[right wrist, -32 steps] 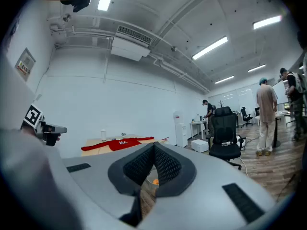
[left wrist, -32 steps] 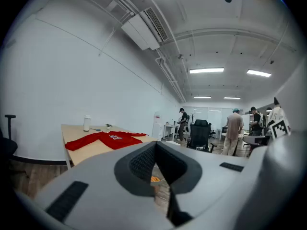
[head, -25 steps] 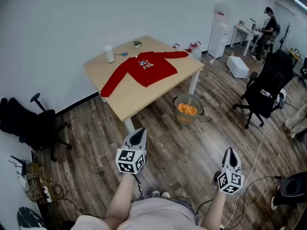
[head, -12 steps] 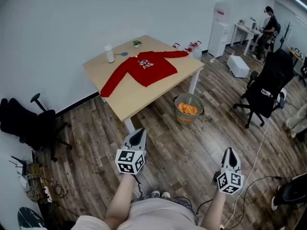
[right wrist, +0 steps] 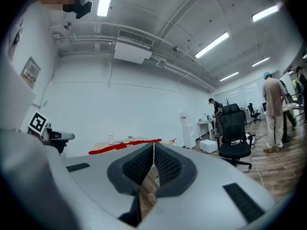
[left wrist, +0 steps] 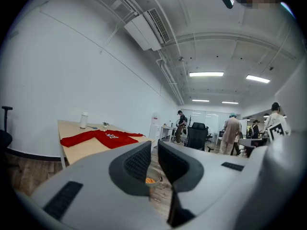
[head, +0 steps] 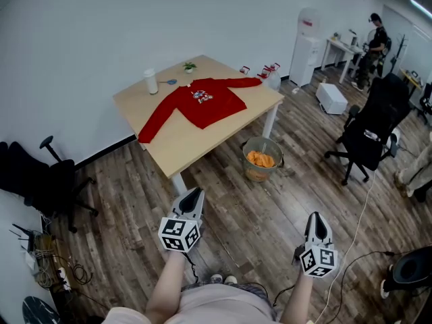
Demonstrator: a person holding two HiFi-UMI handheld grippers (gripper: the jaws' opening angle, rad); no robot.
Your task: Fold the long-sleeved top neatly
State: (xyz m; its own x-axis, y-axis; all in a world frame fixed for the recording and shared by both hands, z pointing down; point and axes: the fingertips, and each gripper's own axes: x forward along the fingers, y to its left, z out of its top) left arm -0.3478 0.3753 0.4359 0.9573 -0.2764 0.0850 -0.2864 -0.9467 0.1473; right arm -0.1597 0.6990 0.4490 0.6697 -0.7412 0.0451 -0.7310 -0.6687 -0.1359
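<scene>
1. The long-sleeved top (head: 202, 103) is red, with a small print on the chest. It lies flat and unfolded on the light wooden surface (head: 192, 144), both sleeves spread out to the sides.
2. Beyond the top, a white cup (head: 150, 82) stands upright near the far left corner of the surface. A small potted plant (head: 189, 66) sits further along the far edge.
3. The left gripper (head: 195, 193) is held level over the wooden floor (head: 250, 214), well apart from the surface and pointing towards it. Its jaws are closed, with only a thin slit showing between the ribbed pads and nothing in it.
4. The right gripper (head: 317, 217) is held level on the person's other side, also over the floor and well apart from the top. Its jaws are pressed together and empty.
5. A round bin (head: 261, 159) with orange contents stands on the floor just beside the near right leg of the surface.
6. Off to the right, a black office chair (head: 368, 130) stands on the floor, and a white water dispenser (head: 304, 42) stands against the wall.
7. In the far corner a person (head: 374, 39) stands at a white desk — too small to tell more.
</scene>
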